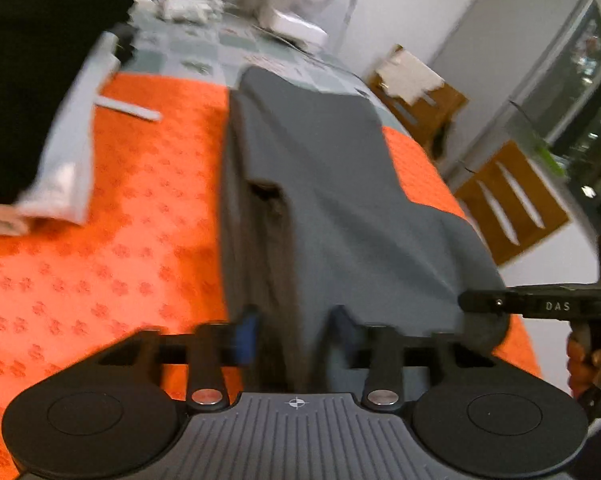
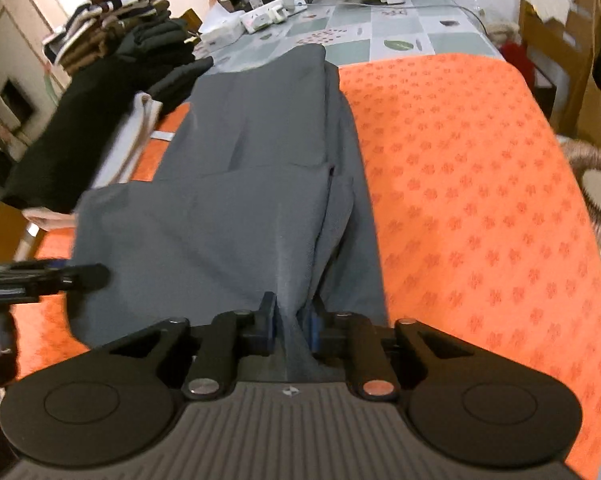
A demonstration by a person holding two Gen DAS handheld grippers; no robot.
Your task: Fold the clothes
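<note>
Both the left tongs (image 1: 290, 332) and right tongs (image 2: 292, 326) pinch the near edge of the grey trousers (image 2: 260, 168), stretched lengthwise over the orange counter (image 2: 480, 180), likely to fold them evenly.

A long grey cloth garment (image 2: 260, 168) lies lengthwise on the orange patterned mat (image 2: 480, 200); stacked folded clothes (image 2: 112, 32) stand left; a white power strip (image 2: 272, 14) lies behind.

Power strip (image 2: 272, 12) — cardboard boxes (image 1: 420, 96)
</note>
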